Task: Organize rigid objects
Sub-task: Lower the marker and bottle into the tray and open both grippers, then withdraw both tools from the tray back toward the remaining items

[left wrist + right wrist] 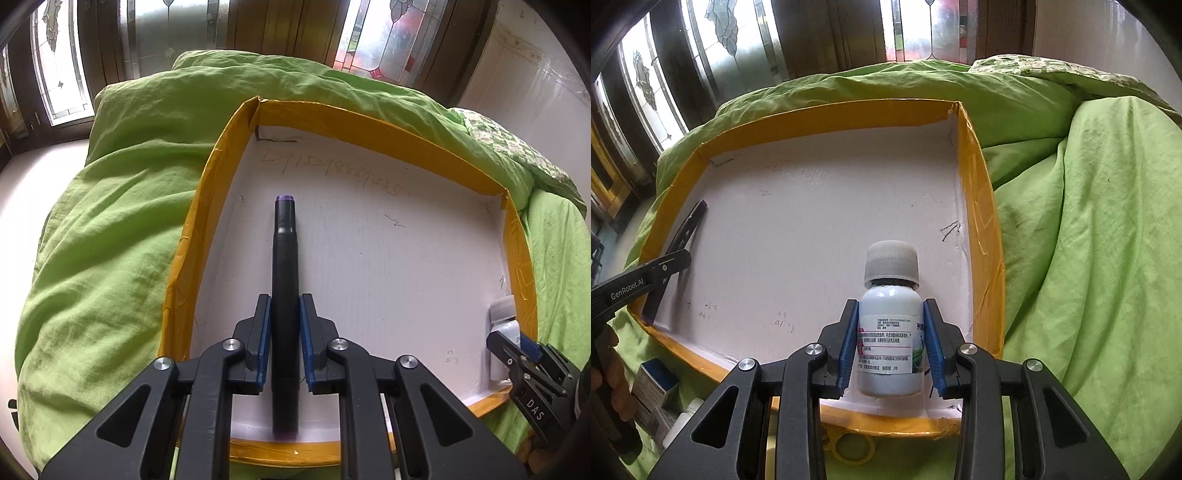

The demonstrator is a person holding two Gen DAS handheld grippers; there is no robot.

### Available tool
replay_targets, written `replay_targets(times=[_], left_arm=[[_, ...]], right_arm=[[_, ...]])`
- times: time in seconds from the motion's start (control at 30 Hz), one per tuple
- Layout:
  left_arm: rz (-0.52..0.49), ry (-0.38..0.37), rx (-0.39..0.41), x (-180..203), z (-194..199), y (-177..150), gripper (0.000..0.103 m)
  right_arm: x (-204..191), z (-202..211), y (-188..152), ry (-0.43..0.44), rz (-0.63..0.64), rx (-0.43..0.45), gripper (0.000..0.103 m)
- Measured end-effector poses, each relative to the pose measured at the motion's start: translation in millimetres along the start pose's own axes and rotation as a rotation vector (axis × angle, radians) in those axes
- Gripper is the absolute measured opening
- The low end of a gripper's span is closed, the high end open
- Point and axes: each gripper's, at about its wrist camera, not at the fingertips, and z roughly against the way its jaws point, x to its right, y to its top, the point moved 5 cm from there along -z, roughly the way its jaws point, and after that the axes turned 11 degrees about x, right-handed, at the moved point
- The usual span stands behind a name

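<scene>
A shallow white tray with yellow taped walls (221, 162) (979, 192) lies on a green quilt. My left gripper (284, 306) is shut on a long black marker with a purple end (284, 258), held low over the tray's left side; it also shows in the right wrist view (683, 236). My right gripper (890, 314) is shut on a white labelled bottle with a ribbed cap (890, 332), lying at the tray's right front corner. The bottle (504, 321) and right gripper (517, 343) show at the right edge of the left wrist view.
The green quilt (110, 229) (1089, 258) surrounds the tray. Small boxes (655, 384) and a yellow ring (855, 448) lie in front of the tray. Stained-glass windows (720, 55) stand behind. A patterned pillow (517, 147) sits at the far right.
</scene>
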Motion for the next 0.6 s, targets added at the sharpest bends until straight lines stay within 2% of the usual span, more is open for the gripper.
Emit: replay_targets(times=[0.03, 0.1, 0.17, 0.27, 0.33, 0.4, 0.5, 0.57, 0.6], left_arm=[[-0.006, -0.001, -0.002, 0.4, 0.9, 0.5, 0.013], [-0.032, 0.019, 0.003, 0.6, 6.3, 1.6, 0.023], [-0.034, 0.033, 0.035, -1.5, 17.5, 4.3, 0.031], [-0.008, 0.03, 0.08, -5.5, 44.6, 5.6, 0.038], [0.017, 0.021, 0.105, -8.8, 65.5, 1.8, 0.049], [0.05, 0.022, 0.14, -14.0, 91.2, -8.5, 0.064], [0.1, 0.021, 0.181, -22.8, 124.7, -35.1, 0.077], [0.134, 0.014, 0.173, -30.2, 137.8, -59.6, 0.079], [0.139, -0.014, 0.16, -31.5, 140.9, -72.1, 0.079]], right_arm=[[0.3, 0.1, -0.3, 0.002, 0.001, 0.0, 0.031], [1.3, 1.6, 0.1, 0.001, -0.004, 0.005, 0.036], [1.1, 6.6, 1.1, 0.01, -0.01, 0.023, 0.052], [0.1, 18.9, 4.3, 0.011, -0.011, 0.049, 0.054], [-0.3, 29.6, 8.8, 0.029, -0.021, 0.067, 0.054], [-1.3, 41.5, 12.1, 0.044, -0.029, 0.086, 0.056], [-7.2, 63.9, 17.2, 0.081, -0.039, 0.125, 0.062], [-11.0, 76.6, 18.7, 0.111, -0.045, 0.142, 0.066], [-12.4, 84.0, 17.9, 0.128, -0.05, 0.146, 0.066]])
